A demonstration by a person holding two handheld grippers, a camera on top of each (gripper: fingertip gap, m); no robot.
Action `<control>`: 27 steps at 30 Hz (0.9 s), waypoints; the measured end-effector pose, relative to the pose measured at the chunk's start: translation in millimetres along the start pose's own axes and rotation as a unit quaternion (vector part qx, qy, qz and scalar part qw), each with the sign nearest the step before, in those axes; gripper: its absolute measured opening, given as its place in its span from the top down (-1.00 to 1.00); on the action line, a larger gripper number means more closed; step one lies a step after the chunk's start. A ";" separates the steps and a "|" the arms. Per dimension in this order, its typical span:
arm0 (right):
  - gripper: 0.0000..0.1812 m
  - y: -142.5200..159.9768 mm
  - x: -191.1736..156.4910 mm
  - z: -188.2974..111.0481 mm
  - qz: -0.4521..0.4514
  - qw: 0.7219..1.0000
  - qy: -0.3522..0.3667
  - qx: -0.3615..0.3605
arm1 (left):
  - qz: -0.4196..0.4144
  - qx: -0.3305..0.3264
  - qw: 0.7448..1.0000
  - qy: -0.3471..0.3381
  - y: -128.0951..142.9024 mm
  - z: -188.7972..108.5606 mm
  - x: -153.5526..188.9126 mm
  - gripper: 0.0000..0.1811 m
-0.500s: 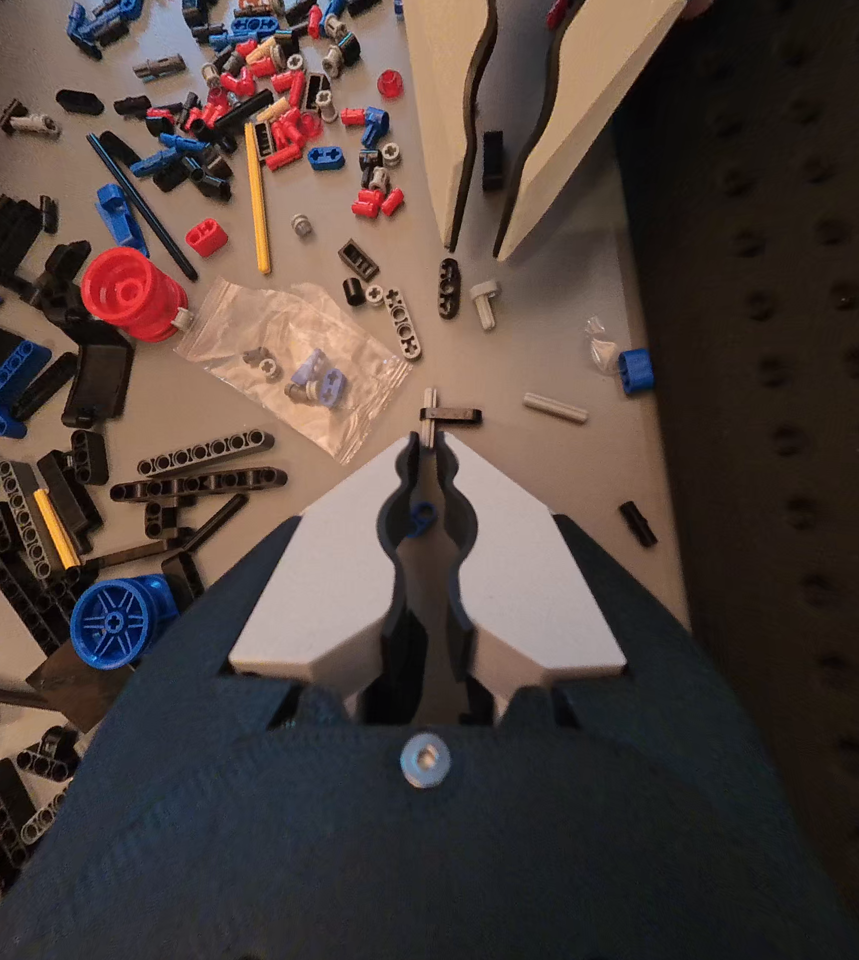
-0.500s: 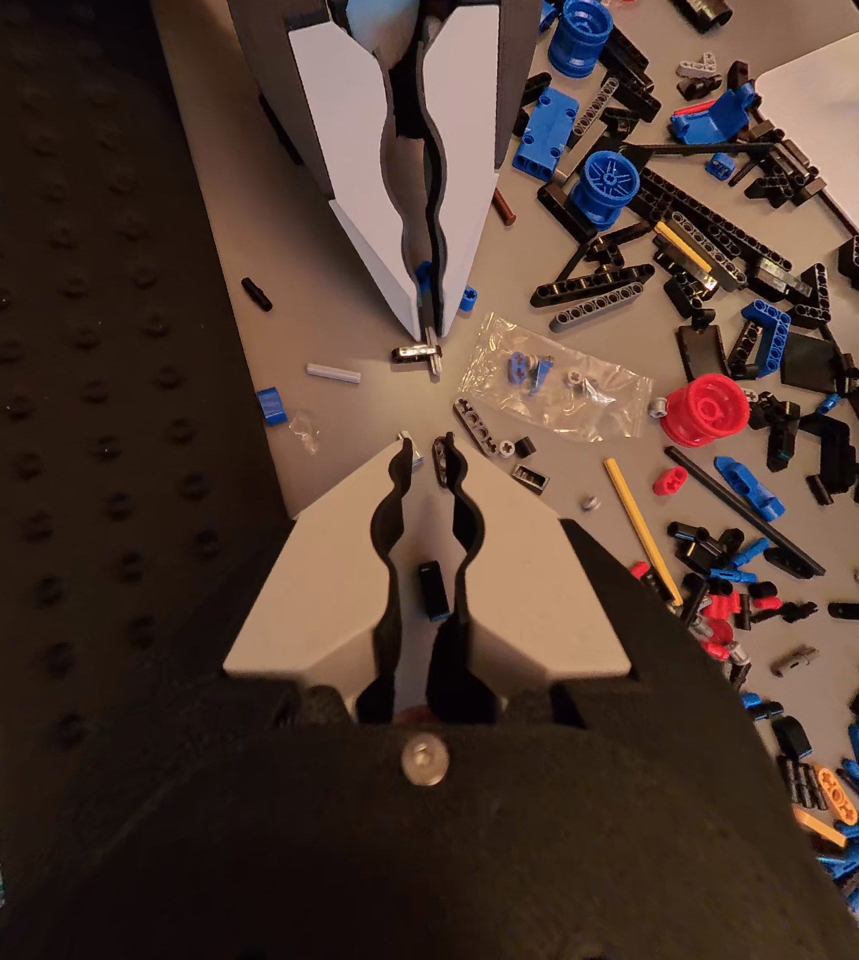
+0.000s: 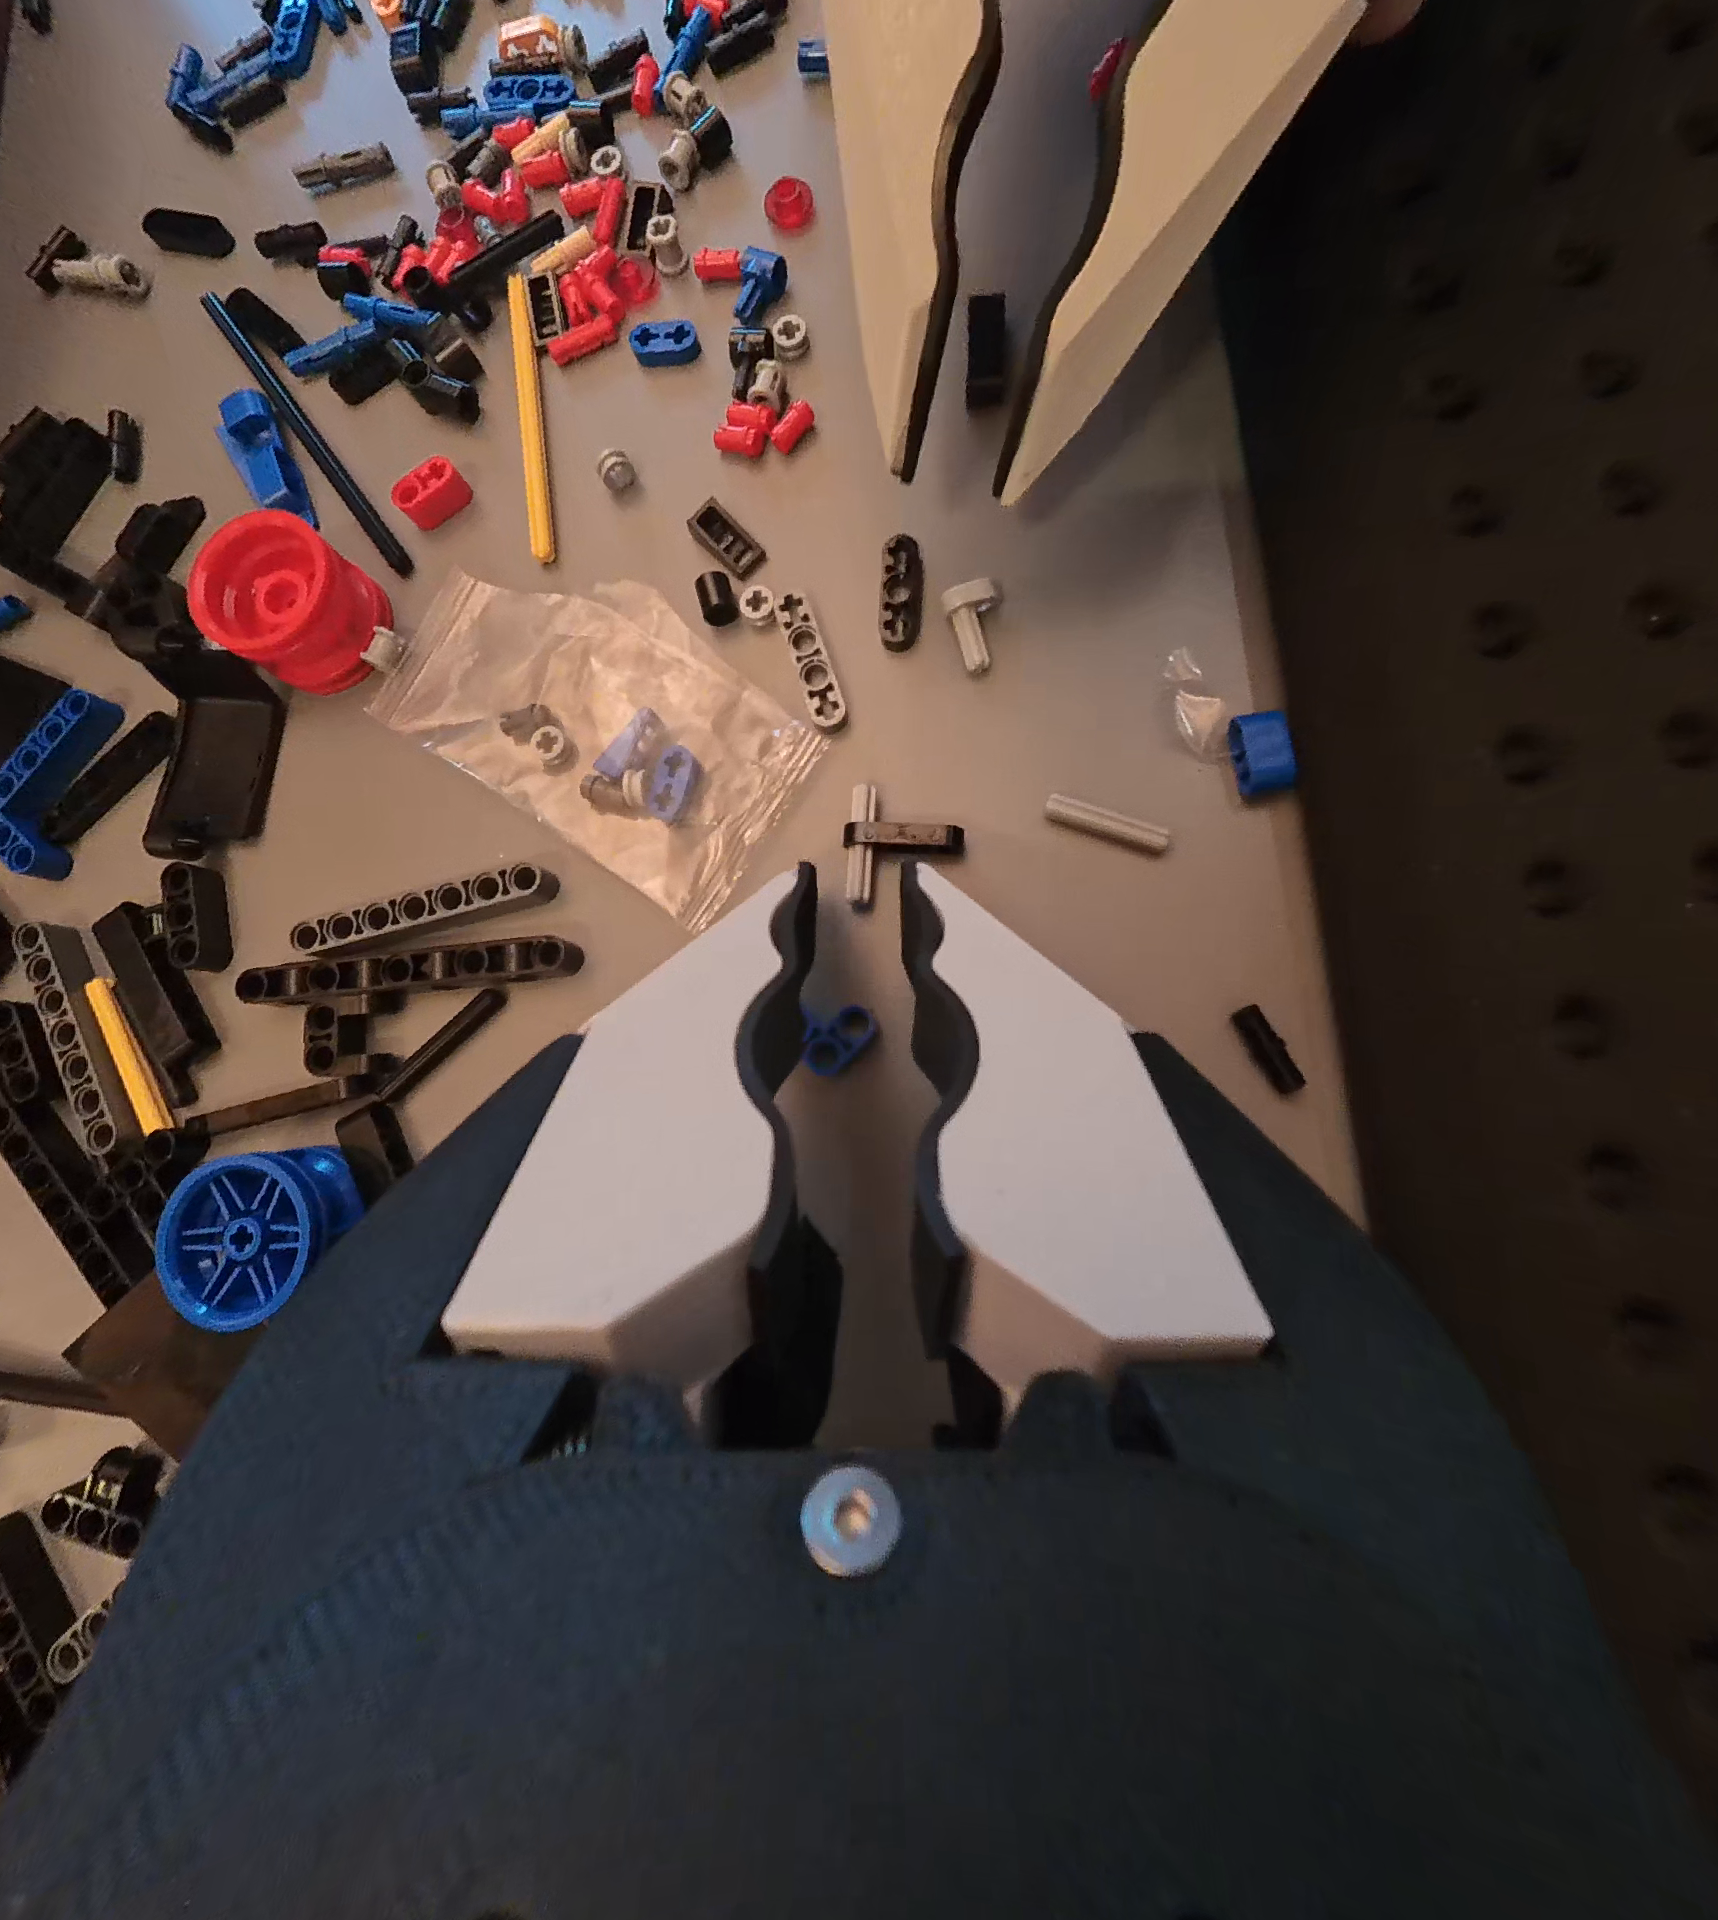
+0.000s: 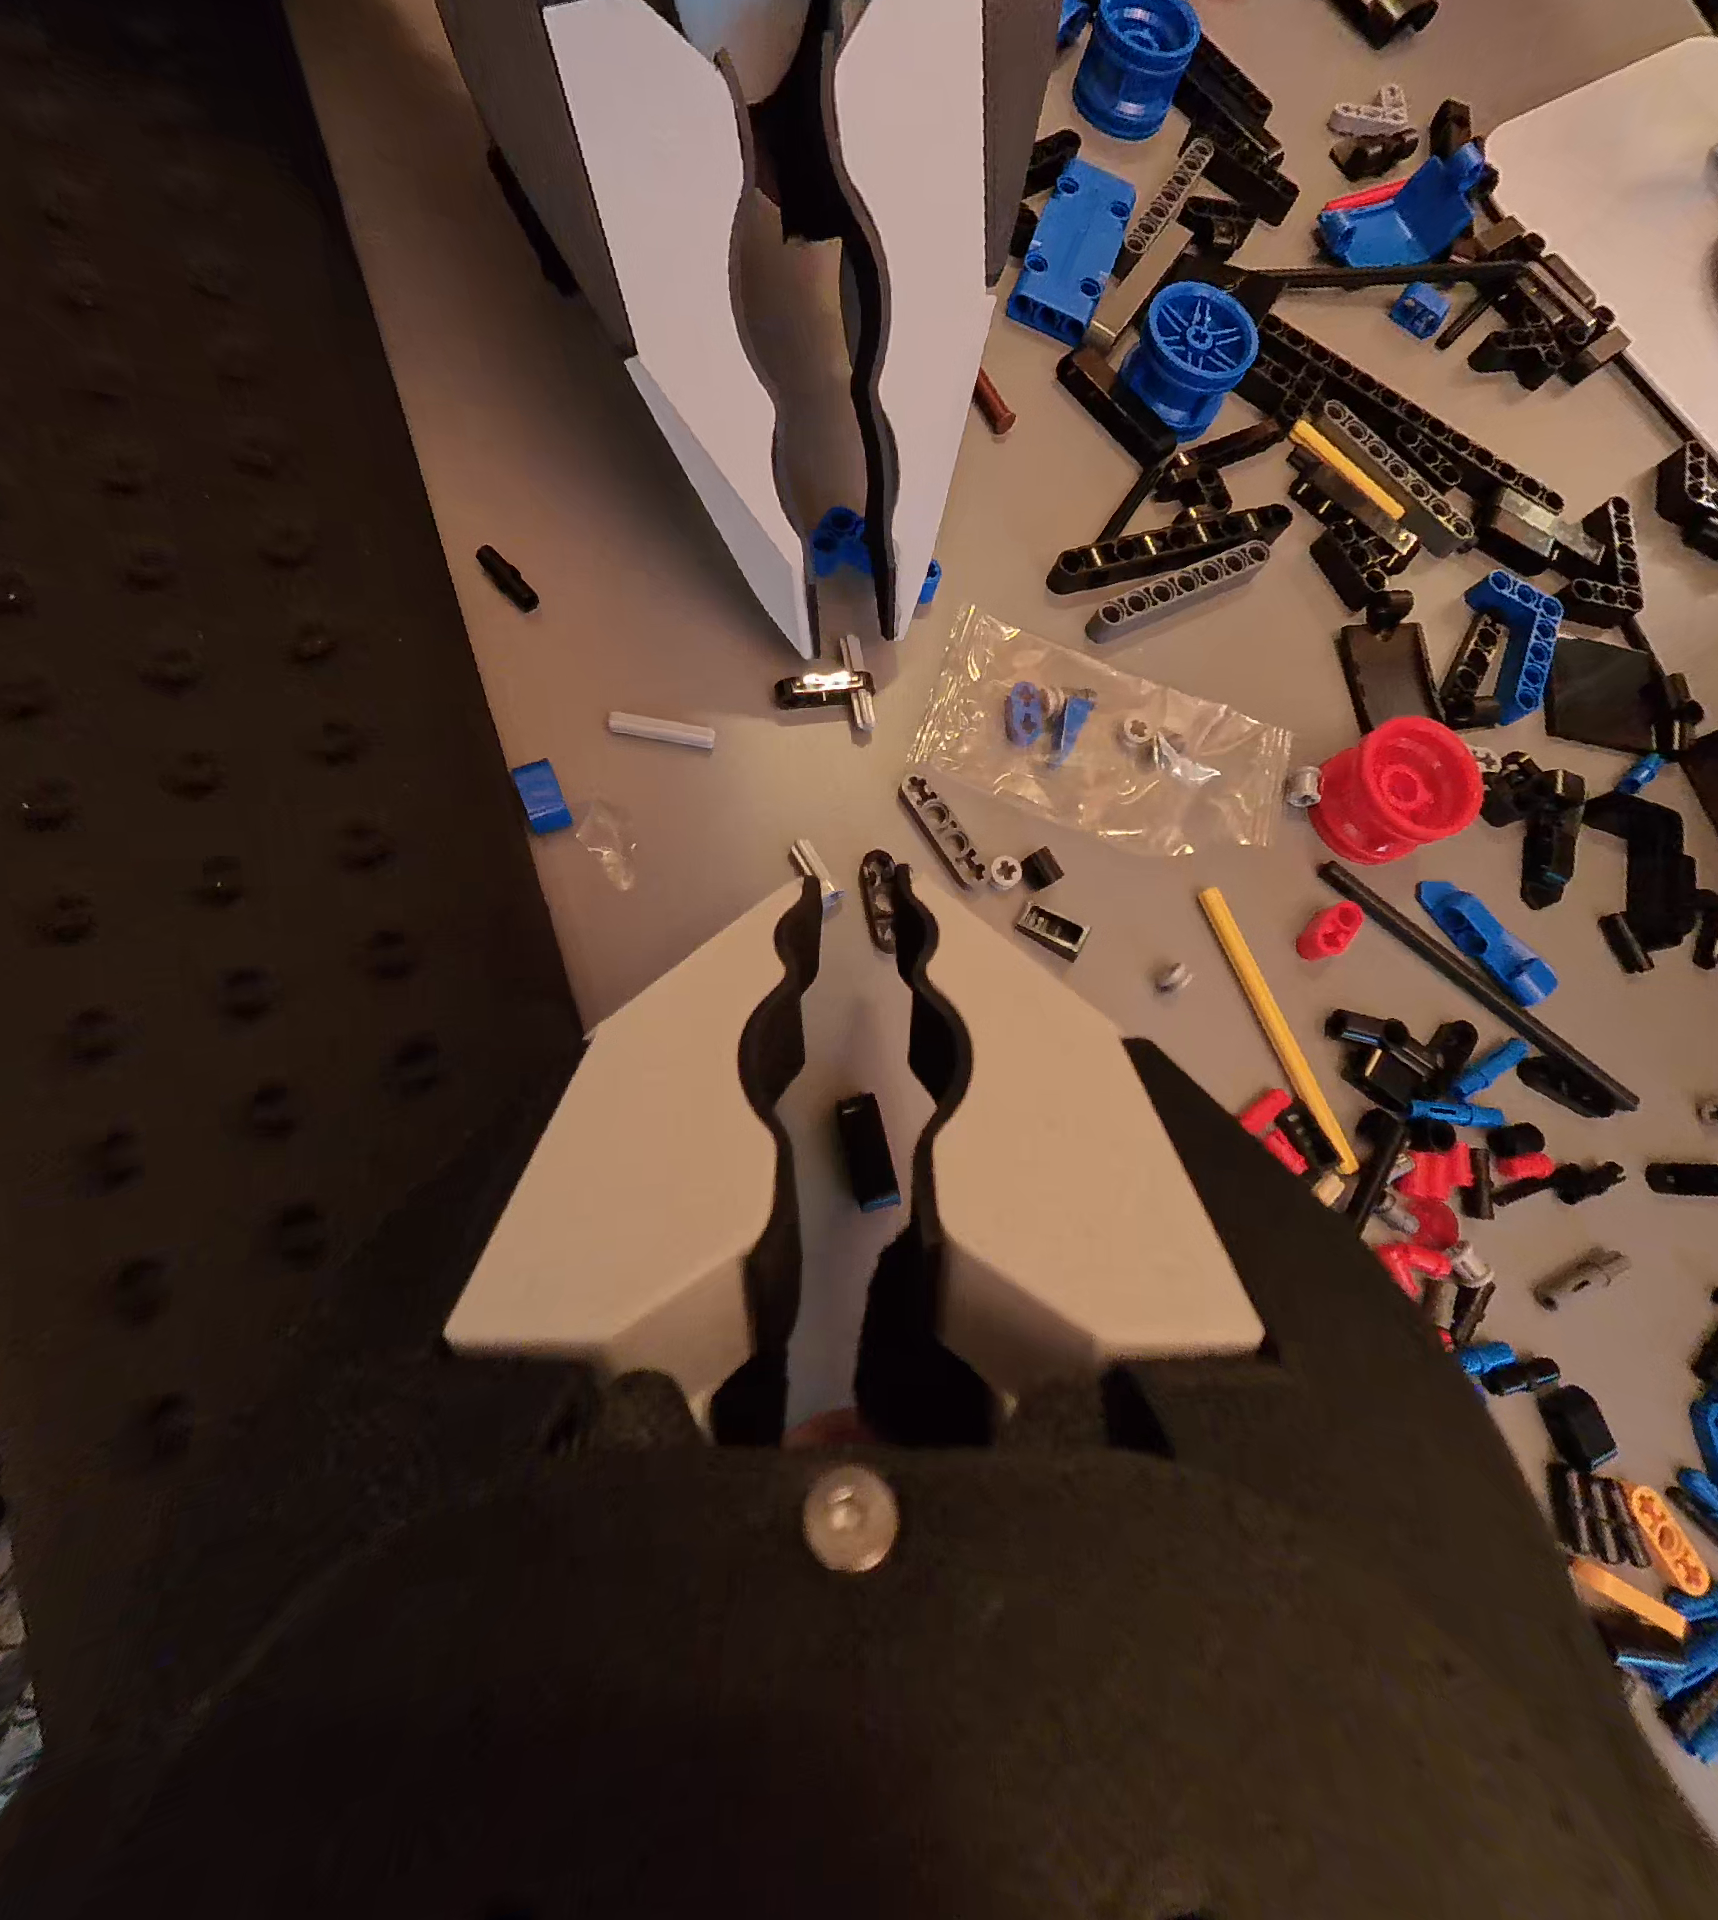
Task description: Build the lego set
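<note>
A grey axle (image 3: 863, 847) pushed through a short black beam (image 3: 905, 834) lies on the grey table, just past my left gripper (image 3: 860, 878). That gripper is open and empty, with its tips on either side of the axle's near end. A small blue connector (image 3: 839, 1034) lies on the table between its jaws. The right wrist view shows the left gripper (image 4: 847, 639) over the same axle and beam (image 4: 824, 688). My right gripper (image 4: 857, 888) is open and empty. A black piece (image 4: 865, 1153) lies between its jaws, and a small black liftarm (image 4: 879, 899) lies by its tip.
A clear bag of small parts (image 3: 606, 727) lies left of the axle. Beyond it are a red hub (image 3: 283, 603), a blue wheel (image 3: 237, 1242), a yellow axle (image 3: 533, 416), black beams and heaps of small pieces. A dark studded surface (image 3: 1561, 935) borders the table's right edge. About 7 centimetres separates my left fingertips from my right. The red hub (image 3: 283, 603) is about 12 centimetres from both grippers' fingertips. Look for it in the right wrist view (image 4: 1388, 752) too.
My left gripper has opened and let go of the grey axle, which stays on the table with the black beam. My right gripper has hardly moved.
</note>
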State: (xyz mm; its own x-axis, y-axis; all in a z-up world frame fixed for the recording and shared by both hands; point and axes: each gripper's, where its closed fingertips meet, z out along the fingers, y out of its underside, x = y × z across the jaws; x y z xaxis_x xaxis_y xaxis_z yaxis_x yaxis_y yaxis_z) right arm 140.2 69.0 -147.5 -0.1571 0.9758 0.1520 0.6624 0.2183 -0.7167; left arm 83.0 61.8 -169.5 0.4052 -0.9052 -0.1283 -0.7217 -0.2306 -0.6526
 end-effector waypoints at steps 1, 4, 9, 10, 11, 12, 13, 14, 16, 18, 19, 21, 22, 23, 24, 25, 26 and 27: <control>0.85 0.6 -0.1 -0.1 0.000 1.000 0.000 -0.001 | 0.000 0.000 1.000 0.000 0.0 -0.4 -0.3 0.84; 0.85 1.7 -0.8 0.0 0.000 1.000 -0.002 -0.004 | -0.002 0.003 1.000 -0.002 -0.4 -2.5 -1.4 0.83; 0.84 1.9 -1.6 0.9 -0.002 1.000 -0.002 -0.006 | -0.003 0.009 1.000 -0.004 -2.0 -6.1 -2.5 0.82; 0.84 1.9 -1.6 0.9 -0.002 1.000 -0.002 -0.007 | -0.003 0.011 1.000 -0.004 -2.5 -6.8 -2.6 0.81; 0.84 1.9 -1.5 0.9 -0.002 1.000 -0.001 -0.007 | -0.003 0.011 1.000 -0.004 -2.6 -7.3 -2.9 0.81; 0.84 1.8 -1.6 0.8 -0.003 1.000 -0.001 -0.007 | -0.002 0.011 1.000 -0.005 -2.3 -7.8 -3.0 0.81; 0.84 1.7 -1.7 0.7 -0.003 1.000 -0.001 -0.007 | 0.000 0.011 1.000 -0.006 -2.2 -8.3 -3.5 0.81; 0.84 1.8 -1.7 0.5 -0.003 1.000 0.000 -0.007 | 0.000 0.011 1.000 -0.007 -2.2 -8.8 -3.8 0.81; 0.84 2.0 -1.7 0.4 -0.003 1.000 0.001 -0.008 | 0.001 0.012 1.000 -0.009 -2.6 -10.4 -4.5 0.81; 0.84 1.8 -1.9 0.4 -0.003 1.000 0.001 -0.008 | 0.001 0.015 1.000 -0.011 -3.7 -11.9 -5.3 0.81; 0.84 1.8 -2.1 0.6 -0.003 1.000 0.001 -0.008 | 0.001 0.015 1.000 -0.013 -3.8 -12.6 -5.7 0.81; 0.84 1.3 -2.2 0.7 -0.004 1.000 0.002 -0.008 | 0.002 0.016 1.000 -0.014 -3.8 -13.4 -6.0 0.80; 0.84 1.0 -2.0 0.7 -0.004 1.000 0.002 -0.007 | 0.002 0.016 1.000 -0.015 -3.9 -13.9 -6.3 0.80; 0.84 0.8 -1.9 0.7 -0.003 1.000 0.003 -0.007 | 0.002 0.016 1.000 -0.015 -4.1 -14.3 -6.5 0.80; 0.84 0.5 -1.8 0.6 -0.003 1.000 0.003 -0.006 | 0.003 0.016 1.000 -0.016 -4.2 -14.6 -6.8 0.80; 0.84 0.3 -1.8 0.5 -0.003 1.000 0.004 -0.006 | 0.003 0.017 1.000 -0.016 -4.4 -14.9 -6.9 0.80; 0.84 0.1 -1.9 0.5 -0.003 1.000 0.004 -0.005 | 0.004 0.018 1.000 -0.017 -4.8 -15.3 -7.0 0.80; 0.84 0.1 -1.9 0.6 -0.003 1.000 0.004 -0.005 | 0.004 0.018 1.000 -0.017 -4.9 -15.5 -6.9 0.80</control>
State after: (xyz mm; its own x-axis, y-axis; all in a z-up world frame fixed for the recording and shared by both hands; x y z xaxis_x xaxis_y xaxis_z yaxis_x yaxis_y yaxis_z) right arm 140.1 67.1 -148.2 -0.1543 0.9747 0.1620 0.6687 0.2237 -0.7091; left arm 75.1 63.7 -153.9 0.4187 -0.8944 -0.1573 -0.7040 -0.2103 -0.6784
